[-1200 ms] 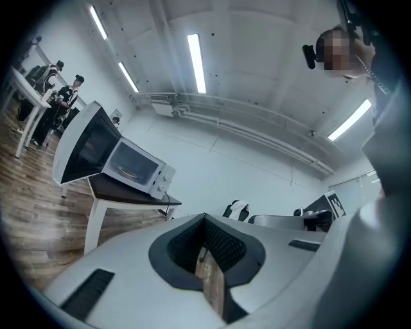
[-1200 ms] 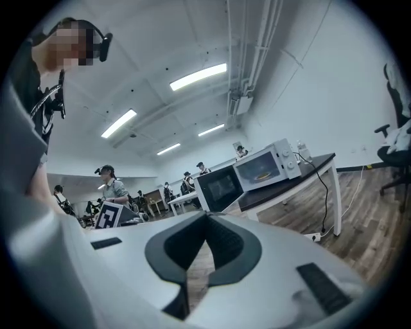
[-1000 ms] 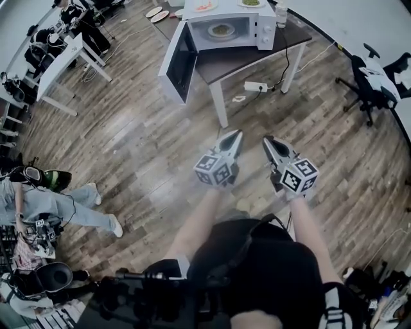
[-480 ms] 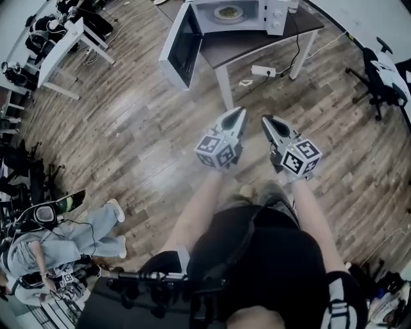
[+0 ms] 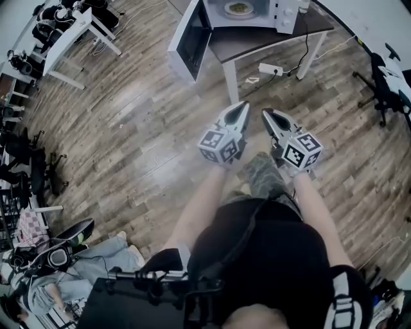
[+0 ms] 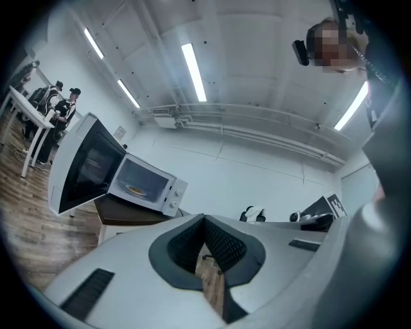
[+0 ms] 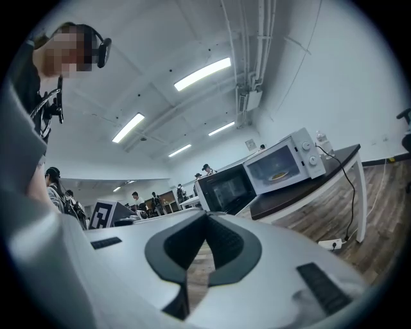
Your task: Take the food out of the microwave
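A white microwave stands on a dark table at the top of the head view, its door swung wide open to the left. Inside it sits a plate of food, also seen as the plate in the left gripper view and the plate in the right gripper view. My left gripper and right gripper are held side by side, level, well short of the table. Both are shut with nothing between the jaws.
A power strip with cable lies on the wooden floor under the table. Office chairs stand at the right. A white desk with gear is at the upper left, and a seated person at the lower left.
Both grippers have come closer to the microwave table, which now sits higher and nearer the frame's top. The seated person has slid toward the bottom left.
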Action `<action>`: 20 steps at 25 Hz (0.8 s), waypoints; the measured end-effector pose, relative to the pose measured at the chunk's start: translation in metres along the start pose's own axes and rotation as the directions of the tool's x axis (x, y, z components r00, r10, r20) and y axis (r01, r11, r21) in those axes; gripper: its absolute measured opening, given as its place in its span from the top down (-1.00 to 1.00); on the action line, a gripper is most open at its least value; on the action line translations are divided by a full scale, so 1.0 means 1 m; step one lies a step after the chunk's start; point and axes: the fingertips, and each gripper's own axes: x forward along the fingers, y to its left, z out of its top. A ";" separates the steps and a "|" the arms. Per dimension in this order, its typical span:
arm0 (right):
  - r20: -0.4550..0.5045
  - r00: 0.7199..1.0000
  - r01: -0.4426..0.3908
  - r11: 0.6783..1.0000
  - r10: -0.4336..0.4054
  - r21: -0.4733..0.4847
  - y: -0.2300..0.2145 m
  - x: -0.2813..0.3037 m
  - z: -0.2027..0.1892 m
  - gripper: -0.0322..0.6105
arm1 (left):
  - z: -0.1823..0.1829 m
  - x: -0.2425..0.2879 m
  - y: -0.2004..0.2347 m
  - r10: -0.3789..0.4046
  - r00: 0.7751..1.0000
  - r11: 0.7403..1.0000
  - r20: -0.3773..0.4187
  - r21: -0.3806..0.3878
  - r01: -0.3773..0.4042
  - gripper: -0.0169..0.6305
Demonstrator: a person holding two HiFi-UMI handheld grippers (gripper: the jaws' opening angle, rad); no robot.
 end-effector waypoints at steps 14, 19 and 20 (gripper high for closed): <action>-0.058 0.998 -0.035 0.999 0.037 0.030 -0.058 0.060 0.013 0.89 | 0.004 0.051 0.060 0.084 0.996 0.996 -0.007 -0.035 -0.084 0.92; -0.075 0.995 -0.058 0.997 0.061 0.044 -0.091 0.086 0.030 0.89 | 0.012 0.084 0.082 0.119 0.993 0.992 -0.005 -0.047 -0.119 0.92; -0.081 0.994 -0.068 0.997 0.071 0.045 -0.096 0.091 0.033 0.89 | 0.015 0.090 0.087 0.131 0.991 0.990 -0.002 -0.047 -0.131 0.92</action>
